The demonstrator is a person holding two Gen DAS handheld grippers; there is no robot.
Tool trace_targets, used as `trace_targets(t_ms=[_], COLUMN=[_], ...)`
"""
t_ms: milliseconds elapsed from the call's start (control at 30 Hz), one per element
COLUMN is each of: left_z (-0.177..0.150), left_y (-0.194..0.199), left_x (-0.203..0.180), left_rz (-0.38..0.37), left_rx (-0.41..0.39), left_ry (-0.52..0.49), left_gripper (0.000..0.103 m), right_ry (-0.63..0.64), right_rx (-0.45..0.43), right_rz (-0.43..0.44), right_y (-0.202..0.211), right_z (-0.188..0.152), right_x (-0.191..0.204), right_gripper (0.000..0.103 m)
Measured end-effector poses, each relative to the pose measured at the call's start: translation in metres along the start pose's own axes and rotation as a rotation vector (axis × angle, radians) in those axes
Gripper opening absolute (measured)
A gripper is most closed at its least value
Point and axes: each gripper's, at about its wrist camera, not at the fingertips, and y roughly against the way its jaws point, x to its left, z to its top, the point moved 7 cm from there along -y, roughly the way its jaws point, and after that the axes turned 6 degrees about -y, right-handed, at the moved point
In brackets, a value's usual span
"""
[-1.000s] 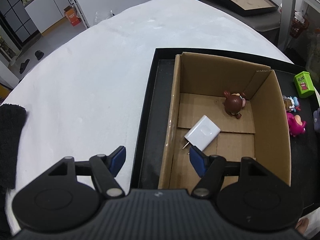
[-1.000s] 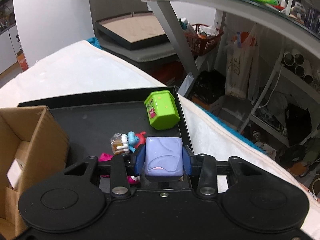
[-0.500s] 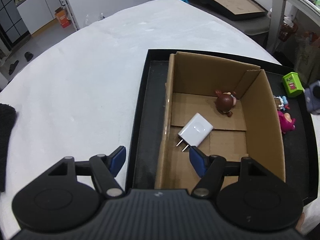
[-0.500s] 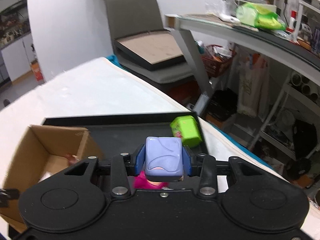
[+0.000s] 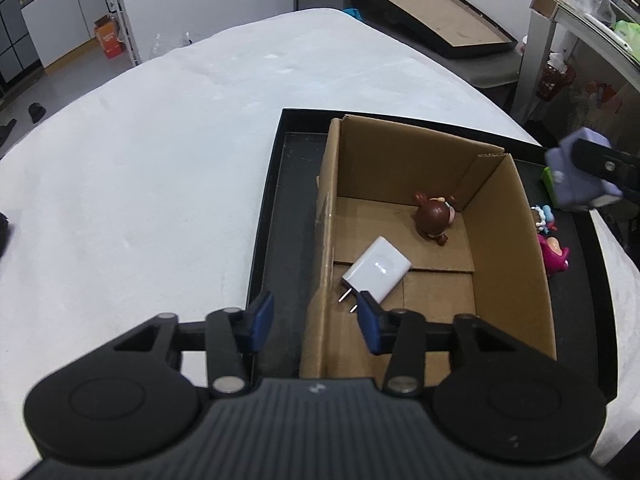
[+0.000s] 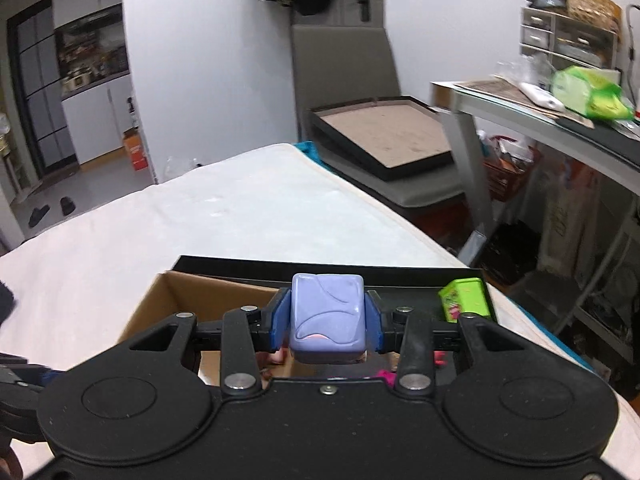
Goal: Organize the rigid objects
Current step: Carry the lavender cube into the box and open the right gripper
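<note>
An open cardboard box point(image 5: 508, 240) stands in a black tray point(image 5: 276, 200) on the white table. Inside it lie a white charger point(image 5: 380, 270) and a brown figurine point(image 5: 434, 216). My left gripper point(image 5: 315, 320) straddles the box's near left wall; its jaws are closing, and the blue pads stand clear of the cardboard. My right gripper point(image 6: 327, 320) is shut on a purple cube point(image 6: 327, 318) and hovers above the tray just right of the box point(image 6: 160, 304). In the left wrist view that purple cube point(image 5: 576, 180) shows at the right edge.
A green box point(image 6: 466, 300), a pink toy point(image 5: 554, 254) and a small blue-and-white toy point(image 5: 542, 216) lie in the tray right of the box. A desk point(image 6: 540, 120) and a chair holding a framed board point(image 6: 384, 136) stand beyond the table's right side.
My right gripper has risen with the purple cube and swung left toward the box. The left gripper's jaws have narrowed around the box wall.
</note>
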Motion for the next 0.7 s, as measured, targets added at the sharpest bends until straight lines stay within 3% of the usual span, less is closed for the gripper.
trace_targets(t_ms=[100, 233, 433, 700], left_z=[-0.001, -0.005, -0.004, -0.004], left_y=[-0.001, -0.008, -0.012, -0.013], left_x=[-0.001, -0.001, 0.006, 0.007], left_rz=[-0.035, -0.076, -0.091, -0.114], left_rx=[0.001, 0.022, 0.031, 0.04], left_ry=[-0.005, 0.001, 0.035, 0.051], left_gripper=[0.037, 0.022, 0.012, 0.012], right_ry=[0.017, 0.021, 0.038, 0.046], right_rx=[-0.005, 0.014, 0.055, 0.165], right_rz=[0.015, 0.034, 0.072, 0.153], right_y=[0.0, -0.002, -0.013, -0.05], right_z=[0.001, 0.005, 0.009, -0.015], right_x=[0.015, 0.035, 0.072, 0.098], right_gripper=[0.038, 0.038, 0.039, 0.039])
